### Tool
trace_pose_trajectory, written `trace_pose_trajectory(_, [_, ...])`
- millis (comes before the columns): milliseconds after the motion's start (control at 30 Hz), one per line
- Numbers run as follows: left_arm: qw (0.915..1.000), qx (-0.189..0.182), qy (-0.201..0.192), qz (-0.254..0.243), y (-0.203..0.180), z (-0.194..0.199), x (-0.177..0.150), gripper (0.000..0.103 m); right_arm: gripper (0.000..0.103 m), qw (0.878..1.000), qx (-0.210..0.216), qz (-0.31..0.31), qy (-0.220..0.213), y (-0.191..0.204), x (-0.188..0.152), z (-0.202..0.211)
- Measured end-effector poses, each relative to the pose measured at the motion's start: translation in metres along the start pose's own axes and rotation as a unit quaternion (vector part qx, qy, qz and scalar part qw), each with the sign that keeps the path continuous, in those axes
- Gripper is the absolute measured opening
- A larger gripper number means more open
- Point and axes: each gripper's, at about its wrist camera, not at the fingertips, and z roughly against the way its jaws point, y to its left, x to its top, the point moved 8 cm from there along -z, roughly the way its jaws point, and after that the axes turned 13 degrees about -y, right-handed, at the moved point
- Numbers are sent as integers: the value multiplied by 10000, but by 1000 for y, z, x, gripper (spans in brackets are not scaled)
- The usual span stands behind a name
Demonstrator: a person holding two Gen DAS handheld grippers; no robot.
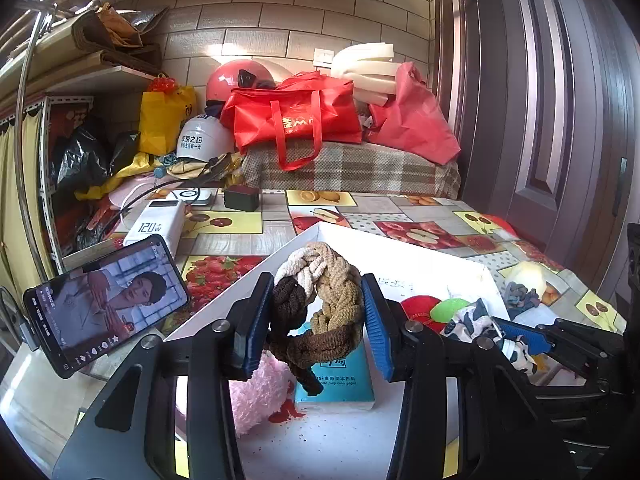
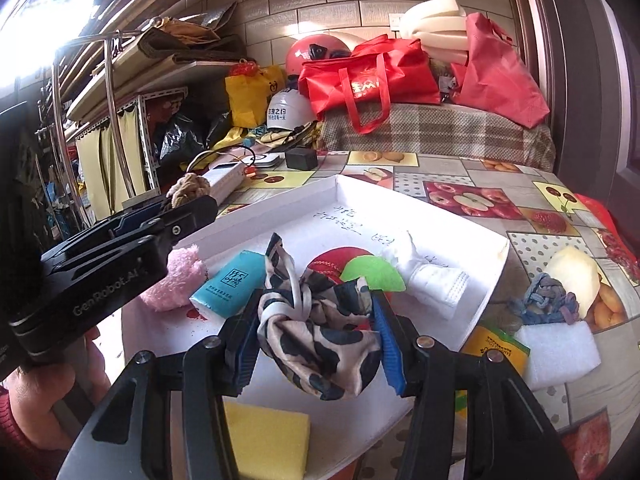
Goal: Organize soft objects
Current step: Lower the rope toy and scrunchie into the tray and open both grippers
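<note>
A braided headband (image 1: 320, 280) in cream, tan and brown stands upright between the blue pads of my left gripper (image 1: 316, 286), over the white tray (image 1: 240, 280). It fills the gap and touches both pads, and its tail hangs down to a teal tissue pack (image 1: 340, 384). In the right wrist view my right gripper (image 2: 316, 300) is shut on a cow-print cloth (image 2: 320, 340) above the tray (image 2: 280, 200). The left gripper (image 2: 172, 212) shows at the left there with the headband's knot (image 2: 188, 190) above it.
The tray holds a pink fluffy piece (image 2: 176, 276), a red item (image 2: 332, 258), a green piece (image 2: 374, 272), a white mask (image 2: 432, 280) and a yellow sponge (image 2: 268, 440). A blue-grey braid (image 2: 544, 300) and white foam (image 2: 560, 352) lie right of it. A phone (image 1: 104, 300) stands left.
</note>
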Motion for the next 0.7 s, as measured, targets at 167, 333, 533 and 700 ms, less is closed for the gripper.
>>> trace_pose_trajectory(167, [9994, 114, -196, -262, -8, 6, 3, 96, 84, 9998, -170, -131, -23, -7, -1, 4])
trace_pose_trajectory(333, [9988, 121, -324, -349, -10, 10, 6, 103, 88, 9994, -231, -56, -233, -5, 4, 11])
trace_pose_trajectory(533, [9990, 197, -346, -218, -3, 10, 7, 103, 103, 9989, -275, 27, -379, -5, 9, 15])
trace_pose_trajectory(700, [9990, 190, -345, -217, -3, 10, 7, 103, 103, 9989, -278, 28, -380, -5, 9, 15])
